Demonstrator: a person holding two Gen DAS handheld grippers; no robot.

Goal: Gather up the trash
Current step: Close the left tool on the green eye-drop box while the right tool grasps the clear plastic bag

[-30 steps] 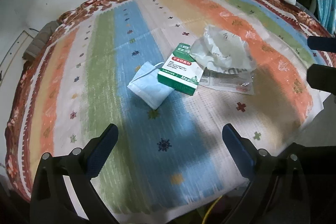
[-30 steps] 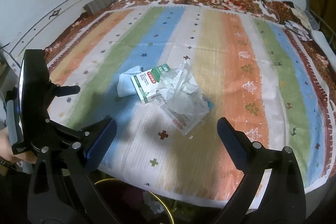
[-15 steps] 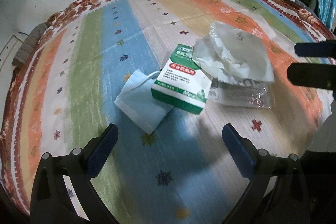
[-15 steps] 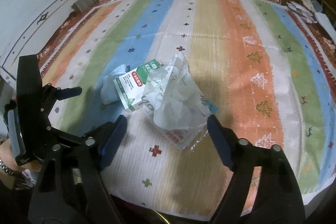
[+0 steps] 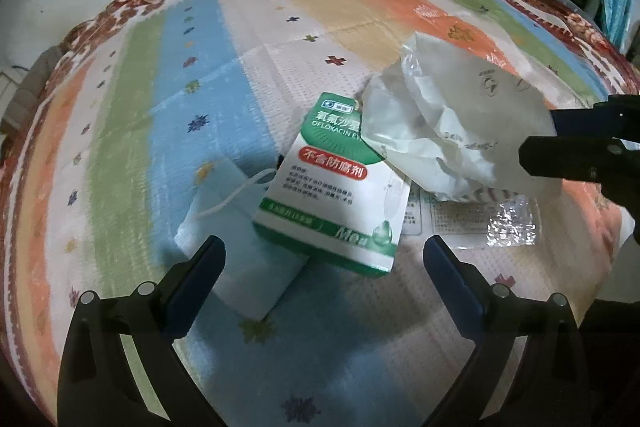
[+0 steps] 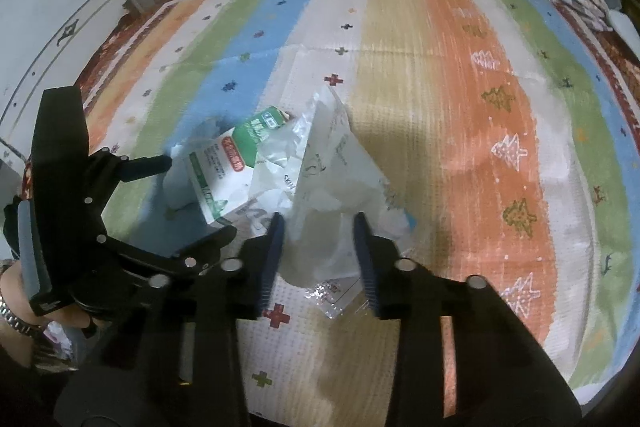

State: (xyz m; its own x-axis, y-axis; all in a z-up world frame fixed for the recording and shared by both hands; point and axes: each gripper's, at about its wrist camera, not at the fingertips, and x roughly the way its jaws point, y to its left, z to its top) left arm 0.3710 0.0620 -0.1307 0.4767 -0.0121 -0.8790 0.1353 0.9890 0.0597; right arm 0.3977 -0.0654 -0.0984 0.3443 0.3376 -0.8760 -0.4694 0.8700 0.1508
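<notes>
Nearest, the right gripper (image 6: pixel 318 259) is closing its jaws around the crumpled plastic bag (image 6: pixel 328 195), which sits between the pads, though they do not look pressed on it yet. The left gripper (image 5: pixel 324 267) hangs wide open and empty just short of the green and white medicine box (image 5: pixel 340 195) and the blue face mask (image 5: pixel 240 267) tucked under its edge. All this trash lies bunched together on the striped bedspread (image 6: pixel 460 107). The bag looks light, soft and slippery, so bunched folds are probably the best hold; the box seems stiff and light.
</notes>
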